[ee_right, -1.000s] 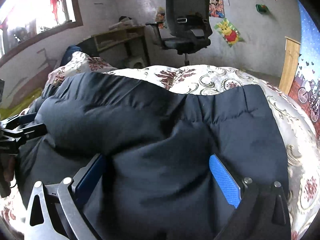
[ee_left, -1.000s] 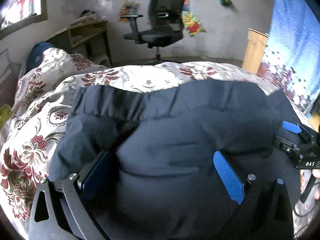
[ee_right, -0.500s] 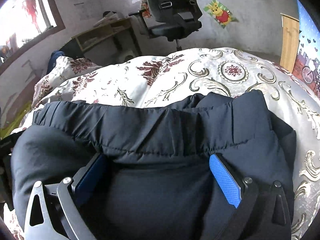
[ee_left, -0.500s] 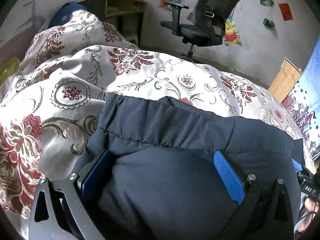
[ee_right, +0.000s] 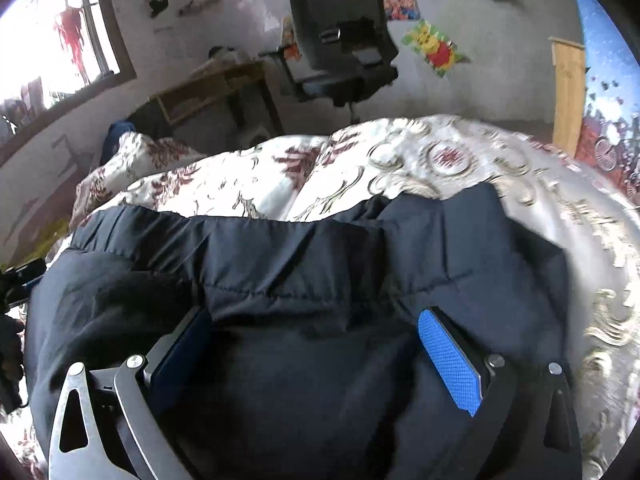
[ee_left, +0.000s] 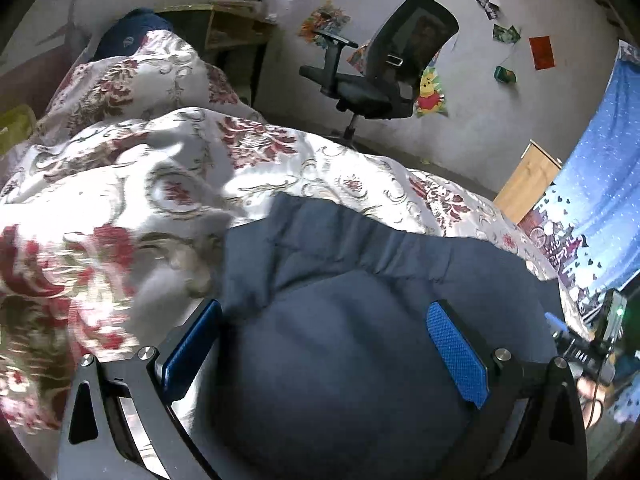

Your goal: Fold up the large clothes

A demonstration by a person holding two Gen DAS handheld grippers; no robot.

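The jacket (ee_left: 340, 340) is lying on the bed (ee_left: 160, 184) — the left gripper (ee_left: 324, 344) sitting over its left part, the right gripper (ee_right: 316, 344) over its right — the office chair (ee_left: 380, 80) standing behind the bed.

A bed carries everything, covered by a cream quilt (ee_left: 132, 184) with red flower and gold scroll patterns. Directly on the quilt lies a dark navy padded garment (ee_left: 360, 320), at the near side, its stitched edge toward the far side. At the far left the quilt rises over a mound.
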